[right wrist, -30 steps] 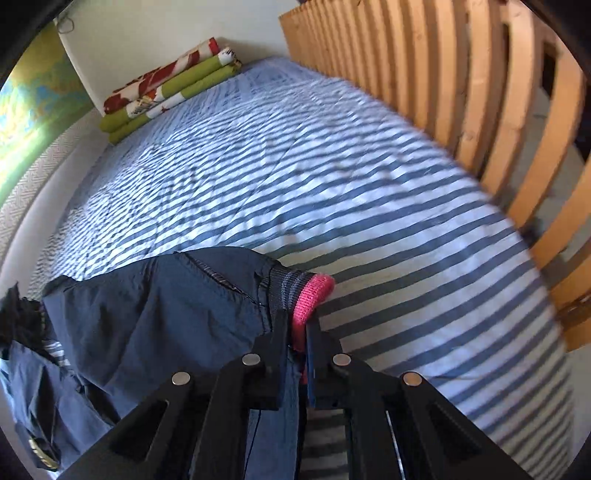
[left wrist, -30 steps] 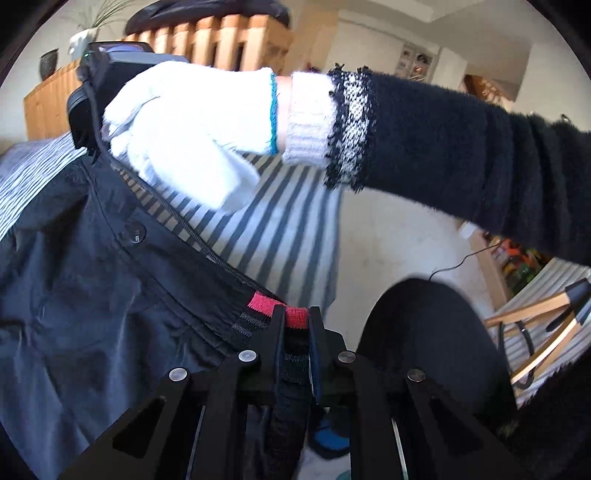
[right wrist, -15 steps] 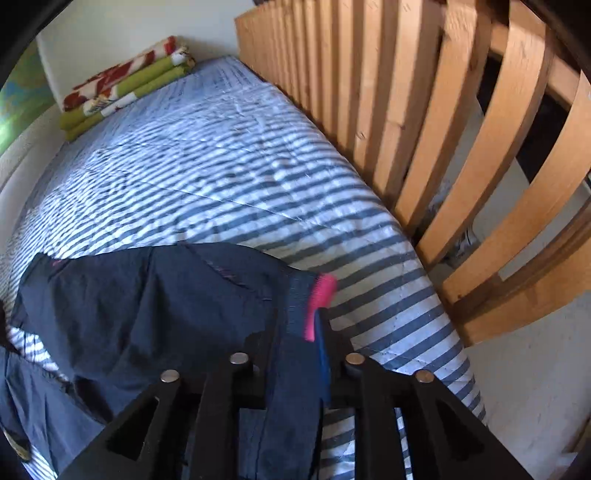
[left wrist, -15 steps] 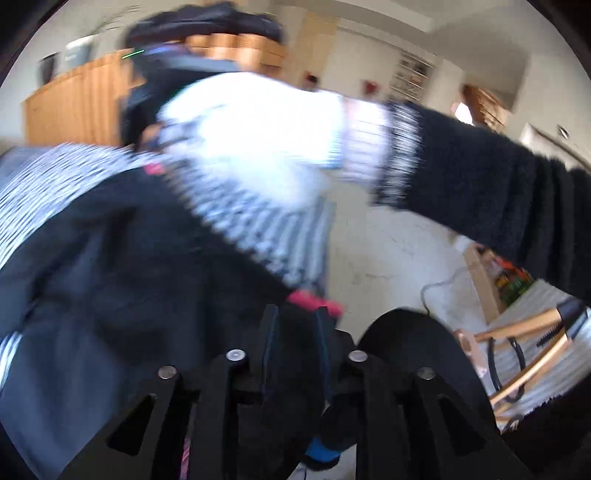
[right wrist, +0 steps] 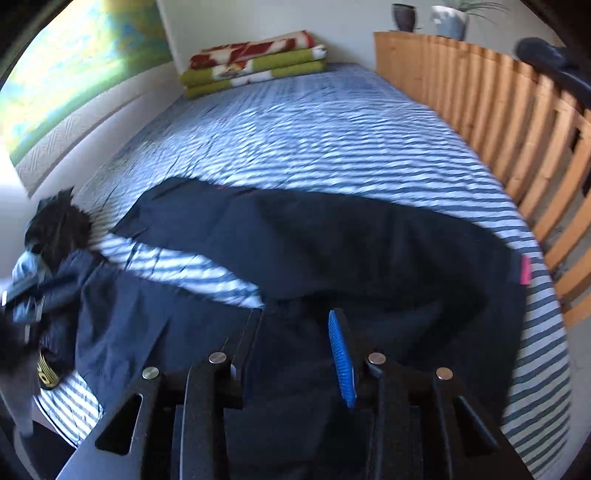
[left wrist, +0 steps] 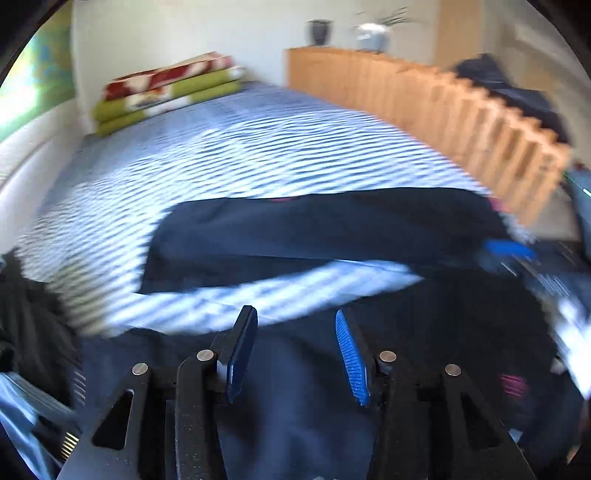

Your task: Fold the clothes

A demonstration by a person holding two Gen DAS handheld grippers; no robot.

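Dark navy trousers lie spread across the striped bed, one leg running toward a pink cuff near the right edge. The same trousers show blurred in the left wrist view, with a strip of striped cover between the two legs. My left gripper is open just above the near part of the fabric, nothing between its fingers. My right gripper is open too, over the waist area of the trousers, holding nothing.
A wooden slatted rail borders the bed's right side. Folded red and green blankets lie at the head of the bed. A heap of dark clothes sits at the left edge. Pots stand on the rail's ledge.
Both grippers have let go of the pink-cuffed trouser ends and opened. The trousers now lie flat on the bed, and both cameras have swung to face the bed's head.
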